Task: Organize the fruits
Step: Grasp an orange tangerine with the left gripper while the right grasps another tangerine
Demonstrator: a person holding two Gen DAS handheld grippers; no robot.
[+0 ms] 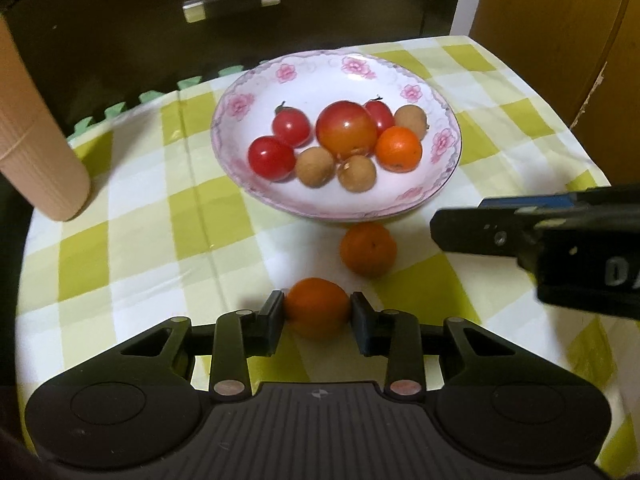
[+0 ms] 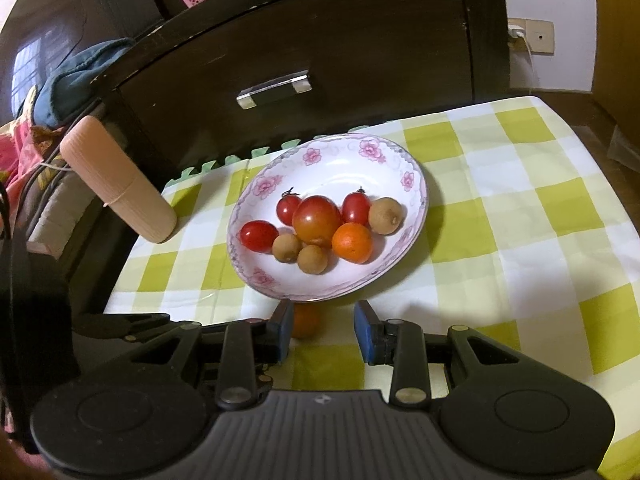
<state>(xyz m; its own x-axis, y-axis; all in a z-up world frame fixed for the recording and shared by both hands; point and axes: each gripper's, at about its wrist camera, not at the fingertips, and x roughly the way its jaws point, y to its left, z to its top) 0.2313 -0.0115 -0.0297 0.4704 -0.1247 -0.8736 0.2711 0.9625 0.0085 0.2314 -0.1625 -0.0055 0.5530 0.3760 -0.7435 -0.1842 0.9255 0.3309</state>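
Left gripper (image 1: 317, 312) pinching small orange (image 1: 317, 307) on checked cloth (image 1: 140, 240), plate (image 1: 240, 80) straight ahead beyond it; second orange (image 1: 368, 249) between; right gripper (image 2: 322, 330) empty, jaws narrowly apart, idle

checked tablecloth (image 1: 132, 216), dark cabinet (image 1: 120, 40), ribbed beige roll (image 1: 36, 152)

Warm indoor light falls from above, glaring off my plate (image 1: 240, 168) and tomatoes (image 1: 346, 126); soft shadows pool under the rim. Fisheye bending curves the tablecloth (image 2: 520, 208) edges, corners go black, and my right gripper (image 1: 438, 226) looks blurred, perhaps out of focus.
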